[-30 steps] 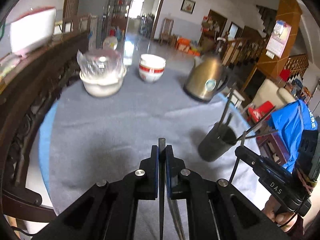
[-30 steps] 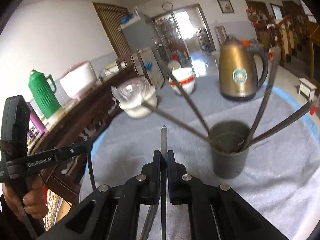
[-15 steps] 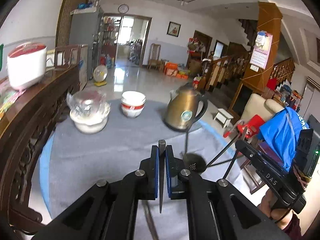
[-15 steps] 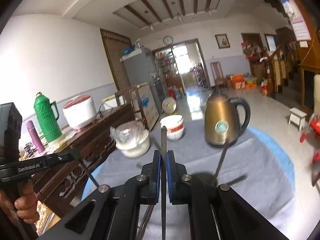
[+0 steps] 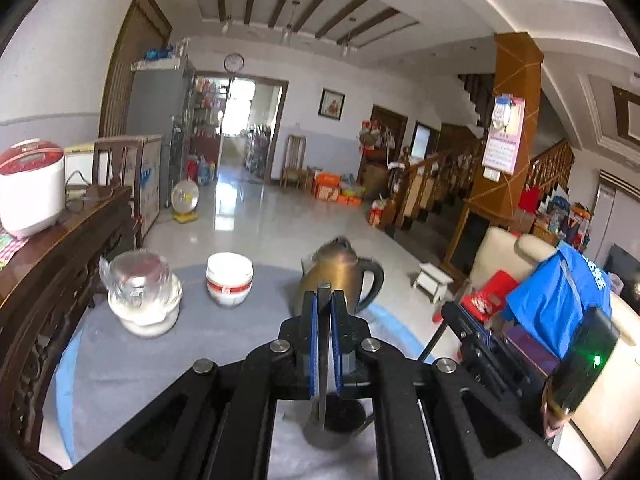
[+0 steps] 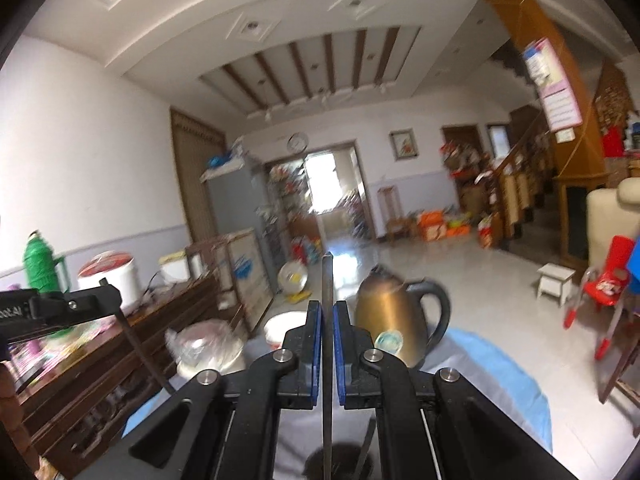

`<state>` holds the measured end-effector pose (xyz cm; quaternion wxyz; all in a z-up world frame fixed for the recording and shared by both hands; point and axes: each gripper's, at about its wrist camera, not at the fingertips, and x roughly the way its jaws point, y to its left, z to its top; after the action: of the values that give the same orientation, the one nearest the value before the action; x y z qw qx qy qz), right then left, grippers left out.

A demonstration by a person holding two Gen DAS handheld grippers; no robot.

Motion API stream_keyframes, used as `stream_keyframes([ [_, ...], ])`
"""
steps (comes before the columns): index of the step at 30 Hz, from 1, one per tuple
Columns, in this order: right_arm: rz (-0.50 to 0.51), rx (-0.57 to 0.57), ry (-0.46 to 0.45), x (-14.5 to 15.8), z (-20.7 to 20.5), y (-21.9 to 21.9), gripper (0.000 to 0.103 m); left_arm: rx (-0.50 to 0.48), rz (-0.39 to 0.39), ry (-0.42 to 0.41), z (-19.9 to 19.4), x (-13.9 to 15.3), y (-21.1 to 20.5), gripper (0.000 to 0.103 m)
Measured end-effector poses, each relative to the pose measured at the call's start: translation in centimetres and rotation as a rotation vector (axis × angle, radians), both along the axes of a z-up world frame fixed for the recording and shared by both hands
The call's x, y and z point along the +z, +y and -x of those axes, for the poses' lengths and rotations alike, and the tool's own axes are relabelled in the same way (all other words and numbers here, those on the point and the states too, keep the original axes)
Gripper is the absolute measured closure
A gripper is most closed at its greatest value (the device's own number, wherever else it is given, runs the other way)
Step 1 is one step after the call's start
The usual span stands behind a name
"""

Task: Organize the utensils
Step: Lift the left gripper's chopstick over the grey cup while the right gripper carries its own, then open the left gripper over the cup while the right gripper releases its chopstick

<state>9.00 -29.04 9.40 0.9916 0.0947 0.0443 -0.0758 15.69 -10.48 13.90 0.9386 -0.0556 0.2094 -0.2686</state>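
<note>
My left gripper (image 5: 324,300) is shut on a thin dark metal utensil handle (image 5: 322,360) that runs down toward the dark utensil cup (image 5: 334,426) on the grey table cloth (image 5: 120,368). My right gripper (image 6: 327,312) is shut on another thin metal utensil (image 6: 328,344) whose lower end points at the same cup (image 6: 340,462). Each gripper shows in the other's view: the right one (image 5: 472,332) holds its utensil near the cup, the left one (image 6: 96,300) holds its thin rod. Which kind of utensil each is stays hidden.
A gold kettle (image 5: 340,276), a white bowl stack with a red band (image 5: 229,278) and a plastic-covered bowl (image 5: 142,300) stand at the table's far side. A dark wooden sideboard (image 5: 52,264) with a rice cooker (image 5: 30,188) runs along the left.
Both grippers have risen and tilted upward, so the views swung from the table to the room. The cup moved from ahead to directly beneath the fingers. Both stay shut on their utensils.
</note>
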Motion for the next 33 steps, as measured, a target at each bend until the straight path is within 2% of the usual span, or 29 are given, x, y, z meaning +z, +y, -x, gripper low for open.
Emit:
stream_keyframes([
  [3, 0.025, -0.059, -0.044, -0.2, -0.4, 0.0, 0.096, 0.036, 0.005, -0.06, 0.0, -0.2, -1.8, 0.096],
  [7, 0.032, -0.091, -0.041, -1.3, -1.1, -0.1, 0.096, 0.071, 0.024, -0.109, -0.4, -1.4, -3.7, 0.096],
  [9, 0.018, -0.09, -0.029, -1.9, -1.5, -0.2, 0.096, 0.093, 0.004, -0.114, -0.8, -2.6, -4.8, 0.096],
  [18, 0.008, -0.049, 0.038, -4.1, -1.3, -0.4, 0.096, 0.099, -0.045, 0.018, -3.2, -7.8, -6.2, 0.096],
  [25, -0.037, 0.027, 0.115, -4.7, -0.7, -0.9, 0.093, 0.048, -0.091, 0.05, -2.4, -7.9, -5.7, 0.096],
  [27, -0.052, 0.038, 0.129, -4.9, -0.5, -1.1, 0.093, 0.038, -0.099, 0.056, -1.9, -7.8, -5.2, 0.092],
  [29, -0.054, 0.043, 0.139, -5.2, 0.0, -1.0, 0.093, 0.034, -0.107, 0.061, -1.3, -7.4, -4.5, 0.081],
  [30, -0.054, 0.049, 0.147, -5.2, 0.2, -1.0, 0.093, 0.038, -0.113, 0.067, -1.0, -7.2, -4.0, 0.068],
  [31, -0.054, 0.053, 0.155, -5.2, 0.3, -1.0, 0.093, 0.042, -0.111, 0.068, -0.7, -6.9, -3.6, 0.062],
  [33, -0.058, 0.061, 0.164, -5.1, 0.9, -1.0, 0.093, 0.052, -0.113, 0.052, 0.2, -6.3, -2.5, 0.06],
])
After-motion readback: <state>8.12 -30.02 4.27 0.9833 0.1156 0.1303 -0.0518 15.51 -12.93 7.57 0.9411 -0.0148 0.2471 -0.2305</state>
